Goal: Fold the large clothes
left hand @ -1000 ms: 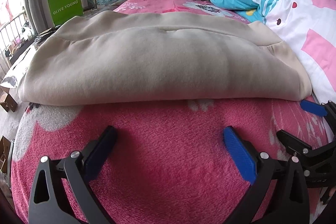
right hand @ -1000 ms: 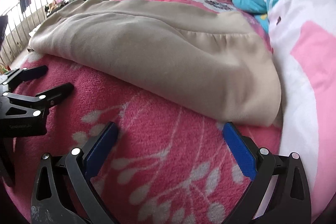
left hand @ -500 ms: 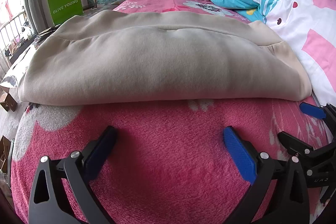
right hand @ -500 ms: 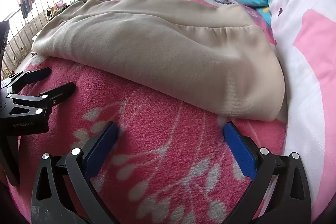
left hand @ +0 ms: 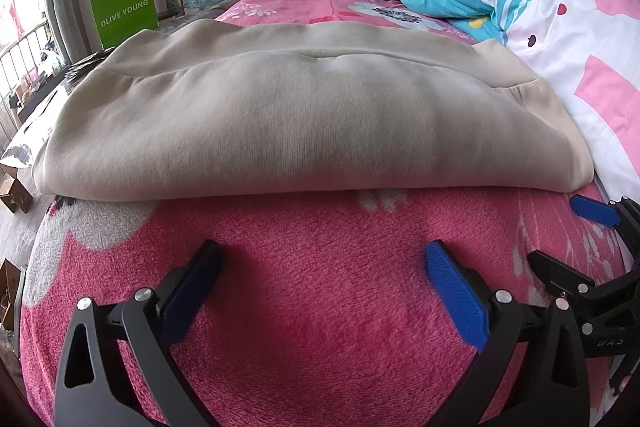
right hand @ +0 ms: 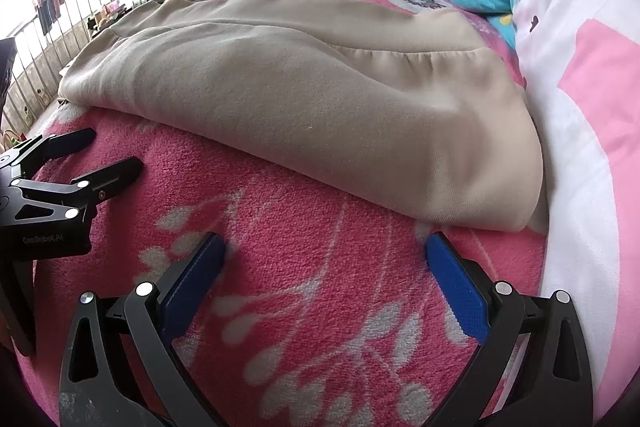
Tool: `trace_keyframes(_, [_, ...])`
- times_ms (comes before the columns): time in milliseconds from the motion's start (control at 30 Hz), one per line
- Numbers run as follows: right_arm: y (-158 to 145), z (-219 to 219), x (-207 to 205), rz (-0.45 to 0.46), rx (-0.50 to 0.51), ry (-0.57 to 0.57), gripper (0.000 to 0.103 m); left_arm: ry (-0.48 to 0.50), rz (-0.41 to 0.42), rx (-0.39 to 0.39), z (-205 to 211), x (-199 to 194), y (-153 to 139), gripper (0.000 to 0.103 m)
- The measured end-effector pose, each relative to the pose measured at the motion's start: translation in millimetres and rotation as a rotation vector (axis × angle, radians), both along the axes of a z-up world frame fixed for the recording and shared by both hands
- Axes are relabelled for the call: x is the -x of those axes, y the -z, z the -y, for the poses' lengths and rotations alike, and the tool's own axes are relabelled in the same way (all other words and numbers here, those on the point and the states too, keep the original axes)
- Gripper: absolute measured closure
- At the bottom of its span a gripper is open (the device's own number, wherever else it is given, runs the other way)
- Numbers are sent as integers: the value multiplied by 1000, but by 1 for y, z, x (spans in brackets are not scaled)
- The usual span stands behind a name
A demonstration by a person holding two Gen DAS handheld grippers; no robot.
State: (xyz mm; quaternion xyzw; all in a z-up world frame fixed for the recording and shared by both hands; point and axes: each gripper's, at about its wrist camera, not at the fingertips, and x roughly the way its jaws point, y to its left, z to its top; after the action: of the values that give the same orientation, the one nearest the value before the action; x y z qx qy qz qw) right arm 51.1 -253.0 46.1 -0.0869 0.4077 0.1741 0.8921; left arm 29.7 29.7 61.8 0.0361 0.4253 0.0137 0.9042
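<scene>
just past both grippers, left (left hand: 322, 269) & right (right hand: 324, 263), jaws wide, empty: folded beige garment (left hand: 288, 123) on pink blanket (left hand: 320, 307).

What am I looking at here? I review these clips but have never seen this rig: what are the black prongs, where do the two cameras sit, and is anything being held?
No robot: a person carries a handheld two-finger gripper in each hand, each with a fisheye camera looking along its blue-padded fingers. One picture is from the left gripper, the other from the right gripper; each also glimpses the other at its edge. Both are open and hold nothing, low over a pink fleece blanket on a bed. Ahead lies a beige sweatshirt, already folded over, its near fold facing the grippers. A pink-and-white duvet lies to the right, a green paper bag behind.
</scene>
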Motion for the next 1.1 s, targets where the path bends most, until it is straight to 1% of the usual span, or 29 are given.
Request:
trace_keyframes(133, [1, 0, 1, 11, -2, 0, 7, -1, -3, -2, 0, 1, 0, 4])
trace_keyframes(300, [2, 1, 0, -5, -1, -1, 7, 0, -7, 2, -1, 1, 0, 4])
trace_keyframes(1100, [3, 1, 1, 3, 2, -1, 7, 0, -8, 1, -1, 1, 0, 4])
